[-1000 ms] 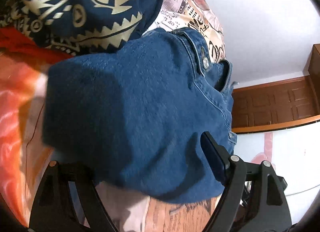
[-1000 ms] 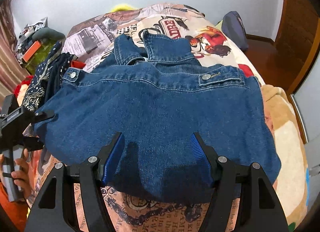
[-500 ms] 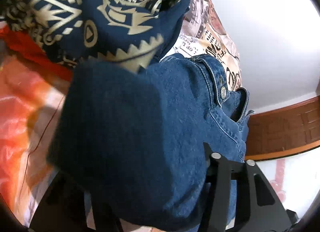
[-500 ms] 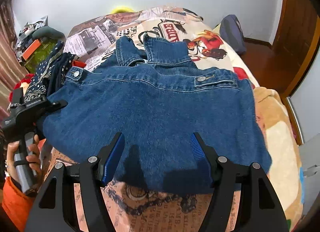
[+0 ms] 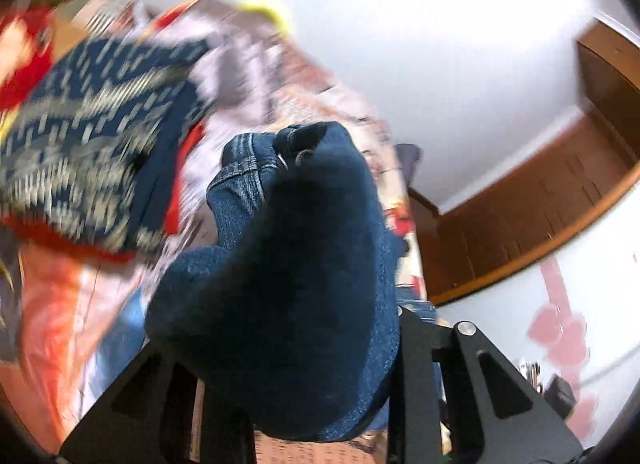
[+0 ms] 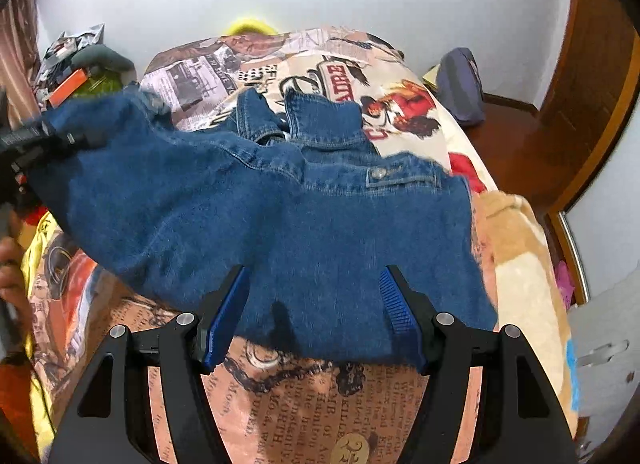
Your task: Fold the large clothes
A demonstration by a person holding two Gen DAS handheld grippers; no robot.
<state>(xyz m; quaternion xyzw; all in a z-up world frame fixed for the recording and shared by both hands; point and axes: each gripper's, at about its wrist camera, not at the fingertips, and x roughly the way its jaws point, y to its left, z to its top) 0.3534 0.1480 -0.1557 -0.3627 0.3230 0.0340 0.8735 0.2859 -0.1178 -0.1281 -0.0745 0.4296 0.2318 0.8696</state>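
**Inspector A:** Starting with the right wrist view: the denim jacket (image 6: 280, 216) lies spread across the printed bedspread (image 6: 304, 396), collar toward the far wall. The right gripper (image 6: 312, 312) stands with its jaws wide apart, blue pads on either side of the jacket's near hem, and I cannot tell whether the pads touch the cloth. At the left edge the left gripper (image 6: 60, 140) grips the jacket's left corner, and that corner is raised off the bed. A hand (image 6: 10, 264) shows below it.

**Inspector B:** Confirmed. The left wrist view shows what yours cannot: a bunched fold of the denim jacket (image 5: 288, 284) filling the space between the left gripper's (image 5: 288, 376) black fingers. Its jaws have just been closing and now stand narrow, clamped on the cloth. The fingertips themselves are buried under the denim. Background is motion-blurred; a navy patterned cloth (image 5: 88, 152) and something red lie beyond on the left.

**Inspector A:** My view alone shows the whole garment, a dark blue bag (image 6: 460, 84) at the bed's far right, and a wooden door (image 6: 592, 76).
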